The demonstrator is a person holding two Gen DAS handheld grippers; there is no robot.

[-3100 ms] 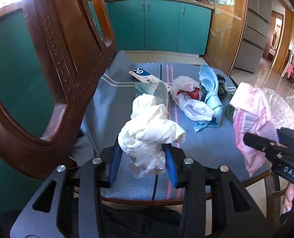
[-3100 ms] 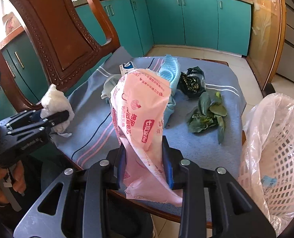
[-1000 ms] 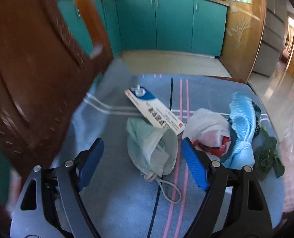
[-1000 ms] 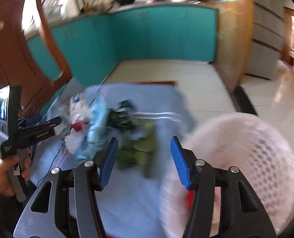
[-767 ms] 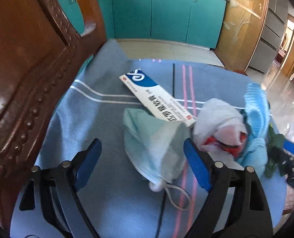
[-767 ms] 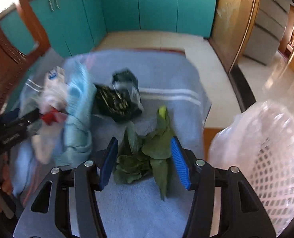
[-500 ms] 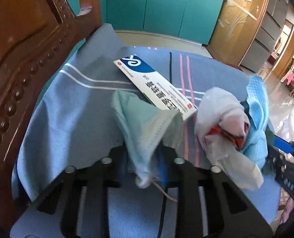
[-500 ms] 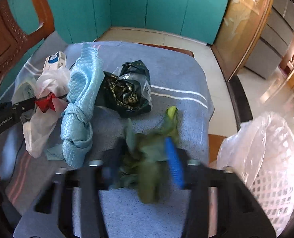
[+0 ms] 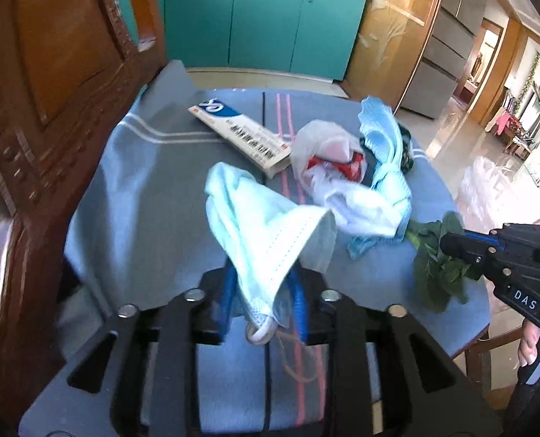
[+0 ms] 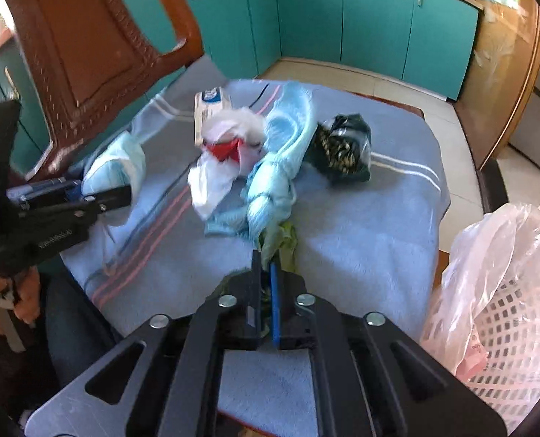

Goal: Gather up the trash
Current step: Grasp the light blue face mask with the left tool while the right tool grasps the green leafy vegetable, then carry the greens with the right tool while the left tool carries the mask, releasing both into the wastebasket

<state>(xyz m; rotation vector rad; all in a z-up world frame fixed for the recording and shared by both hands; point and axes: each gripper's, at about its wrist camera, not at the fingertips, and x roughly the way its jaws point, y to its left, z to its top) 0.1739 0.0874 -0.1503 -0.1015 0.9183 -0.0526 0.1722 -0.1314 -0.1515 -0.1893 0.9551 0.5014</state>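
Now mask (image 9: 266,244) inside left tool (image 9: 264,302)

Chair seat (image 10: 397,225) under a blue towel (image 10: 361,240); on it box (image 9: 244,133), white bag (image 9: 328,160), blue cloth (image 10: 281,167), dark packet (image 10: 343,153).

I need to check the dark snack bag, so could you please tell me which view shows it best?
The right wrist view: the snack bag lies in full sight on the towel. The left wrist view shows only a dark edge behind the blue cloth.

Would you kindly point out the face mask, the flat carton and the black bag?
Face mask (image 9: 266,233), left wrist view, its pleated middle.
Flat carton (image 9: 244,133), left wrist view, its printed top.
Black bag (image 10: 343,149), right wrist view, its crumpled front.
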